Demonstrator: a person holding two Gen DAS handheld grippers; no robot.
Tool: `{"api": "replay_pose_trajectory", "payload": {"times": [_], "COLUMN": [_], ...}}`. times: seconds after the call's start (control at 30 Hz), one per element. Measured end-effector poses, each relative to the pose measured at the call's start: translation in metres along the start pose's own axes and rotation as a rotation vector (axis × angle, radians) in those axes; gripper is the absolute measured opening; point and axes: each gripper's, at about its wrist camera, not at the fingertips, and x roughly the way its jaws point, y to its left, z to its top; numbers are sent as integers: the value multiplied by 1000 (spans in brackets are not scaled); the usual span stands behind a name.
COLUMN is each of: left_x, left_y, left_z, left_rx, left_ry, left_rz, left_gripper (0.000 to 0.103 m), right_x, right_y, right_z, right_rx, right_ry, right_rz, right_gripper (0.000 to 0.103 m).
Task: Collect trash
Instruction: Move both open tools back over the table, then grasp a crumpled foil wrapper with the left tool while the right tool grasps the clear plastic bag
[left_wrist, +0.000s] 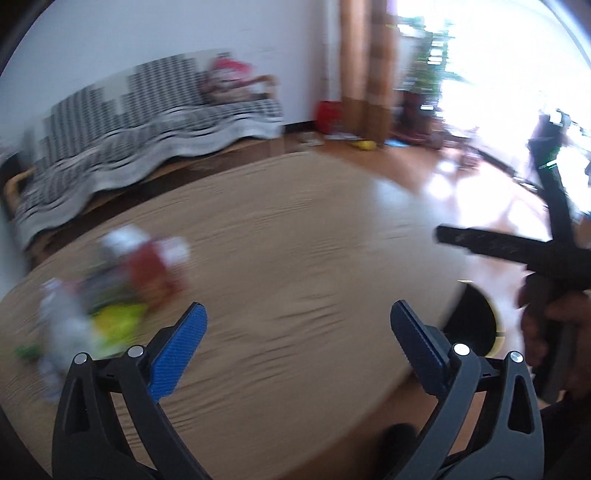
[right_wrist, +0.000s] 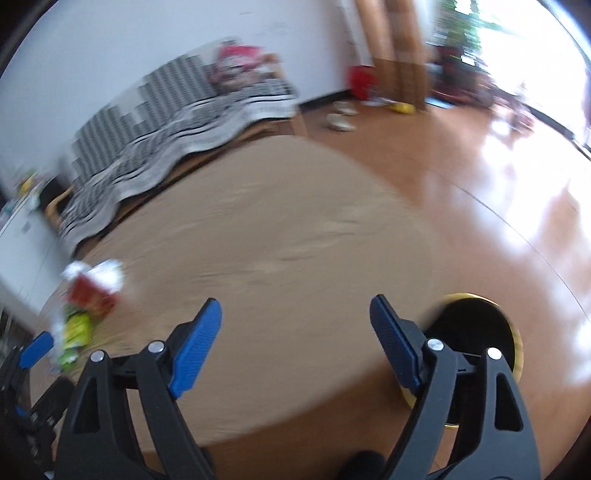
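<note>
While both views are heavily smeared by motion blur, the main items can be made out. Left wrist view: the left gripper (left_wrist: 298, 334) stands with its blue pads wide apart and nothing between them, above a round wooden table (left_wrist: 295, 229). A pile of trash (left_wrist: 114, 288) lies on the table's left part, well left of the left pad; it shows red, white, yellow-green and grey pieces, too blurred to identify singly. A black bin with a yellow rim (left_wrist: 476, 325) sits at the table's right edge, just beyond the right pad. A hand (left_wrist: 554, 332) holds a black handle at the right border. A sofa under a striped cover (left_wrist: 147, 140) stands behind the table.

Right wrist view: the right gripper (right_wrist: 295, 332) is likewise spread apart and empty over the same table. The trash pile sits at the table's far left edge, with a red-and-white carton (right_wrist: 94, 286) above a yellow-green wrapper (right_wrist: 75, 330). The bin lies on the floor at lower right, partly behind the right finger. A blue pad of the other gripper shows at the left border
</note>
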Motion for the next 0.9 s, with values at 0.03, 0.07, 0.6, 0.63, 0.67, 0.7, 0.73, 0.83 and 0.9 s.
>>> {"api": "replay_pose_trajectory", "payload": {"times": [0.03,0.07,0.6,0.63,0.67,0.7,0.73,0.83,0.9], "left_x": [-8,-14,-50,-48,-46,-42,-37,-24,-16], "left_y": [29,54,353,356,354,352,353,335,327], "left_z": [-7,-14,-118,-121,-123,-123,-124,-120,-120], "left_rx": [-32,-65,-526,-521,-510,-497,-477,-409,-358], "left_ry": [5,8,112,116,121,125,127,139,143], "left_rz": [52,92,437,429,416,402,382,340,327], "left_gripper": [97,97,97,97,97,97,97,97,97], "right_x": [4,9,87,92,99,105,109,126,137], "right_y": [22,50,355,363,374,383,388,406,410], "right_z": [1,-1,-58,-60,-63,-67,-69,-73,-75], "right_rx": [-29,-65,-510,-525,-544,-562,-574,-600,-616], "right_ry": [7,16,121,126,129,131,135,154,163], "right_rz": [29,65,367,365,357,350,349,330,320], "right_gripper": [80,80,80,80,80,79,79,74,66]}}
